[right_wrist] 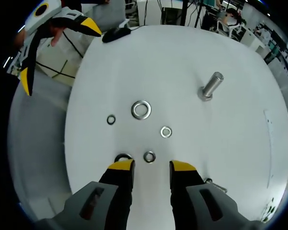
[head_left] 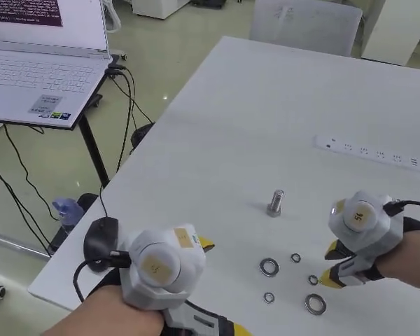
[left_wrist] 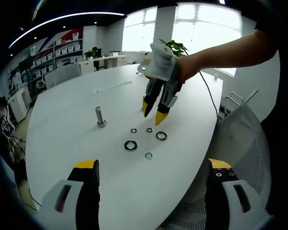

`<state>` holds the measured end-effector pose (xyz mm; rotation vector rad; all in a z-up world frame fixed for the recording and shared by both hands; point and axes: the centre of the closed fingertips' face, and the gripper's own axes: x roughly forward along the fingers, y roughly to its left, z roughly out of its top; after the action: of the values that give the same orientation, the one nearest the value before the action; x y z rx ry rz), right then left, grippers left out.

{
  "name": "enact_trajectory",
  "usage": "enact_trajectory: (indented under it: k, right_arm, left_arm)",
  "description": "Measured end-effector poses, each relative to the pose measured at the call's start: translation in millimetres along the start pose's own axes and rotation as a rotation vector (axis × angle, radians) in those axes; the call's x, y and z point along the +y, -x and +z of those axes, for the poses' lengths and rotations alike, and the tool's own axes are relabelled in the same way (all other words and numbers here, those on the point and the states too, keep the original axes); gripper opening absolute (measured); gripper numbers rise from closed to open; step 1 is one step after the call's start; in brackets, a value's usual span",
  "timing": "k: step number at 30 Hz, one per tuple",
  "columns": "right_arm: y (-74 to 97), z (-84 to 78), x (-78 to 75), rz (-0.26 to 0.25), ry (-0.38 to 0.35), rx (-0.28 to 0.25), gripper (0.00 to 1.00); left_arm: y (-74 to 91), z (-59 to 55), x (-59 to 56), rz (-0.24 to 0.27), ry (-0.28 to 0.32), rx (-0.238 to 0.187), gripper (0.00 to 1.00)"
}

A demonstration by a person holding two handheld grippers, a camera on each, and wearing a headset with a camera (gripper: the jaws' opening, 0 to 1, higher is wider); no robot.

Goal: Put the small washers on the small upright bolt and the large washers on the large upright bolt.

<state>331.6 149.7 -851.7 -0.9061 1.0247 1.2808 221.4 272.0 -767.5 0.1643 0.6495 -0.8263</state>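
- The smooth white bench [head_left: 266,119] carries one steel bolt [head_left: 275,202], standing upright on its hex head just beyond the washers.
- The left gripper [left_wrist: 152,165] hovers at the near left, its yellow-tipped jaws spread wide and empty.
- The right gripper [right_wrist: 151,166] has its jaws partly apart, gripping nothing, with the tips just beside the nearest washers.
- Five flat metal rings lie loose: two large washers [right_wrist: 141,109] and three small washers [right_wrist: 166,132].

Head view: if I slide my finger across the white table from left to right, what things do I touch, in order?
black mouse → left gripper → upright bolt → small washer → right gripper. The other washers overlap these in the left-to-right order, so I left them out.
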Motion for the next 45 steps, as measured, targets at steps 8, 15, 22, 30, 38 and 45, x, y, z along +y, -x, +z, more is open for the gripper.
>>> enact_trajectory:
  k: [8,15,22,30,38,45]
  right_arm:
    - [-14.0,-2.2,-1.7,-0.016,-0.032,0.009,0.31]
    - [-25.7,-6.9,0.4,-0.019,-0.031,0.036,0.31]
    - [-27.0,-9.1,-2.3,-0.028,-0.022,0.05,0.28]
    - [-26.2,-8.1,-1.9,-0.041,-0.015,0.056,0.26]
    - [-26.2,-7.3,-0.2,-0.035,0.006,0.054,0.24]
    - [-26.8,-5.4,1.4,-0.03,0.03,0.061,0.21]
  left_arm:
    - [-2.0,-0.7,-3.2,-0.007,-0.001,0.0,0.92]
    - [-1.7,-0.8,-3.2,-0.012,0.005,-0.001,0.9]
    - [-1.1,-1.6,-3.8,-0.015,0.008,-0.002,0.88]
    - [-0.7,-3.4,-3.3,-0.016,0.01,-0.002,0.87]
    - [1.4,-4.3,-0.8,-0.01,0.01,-0.001,0.86]
    - [0.7,-6.6,-3.1,-0.016,0.015,0.002,0.85]
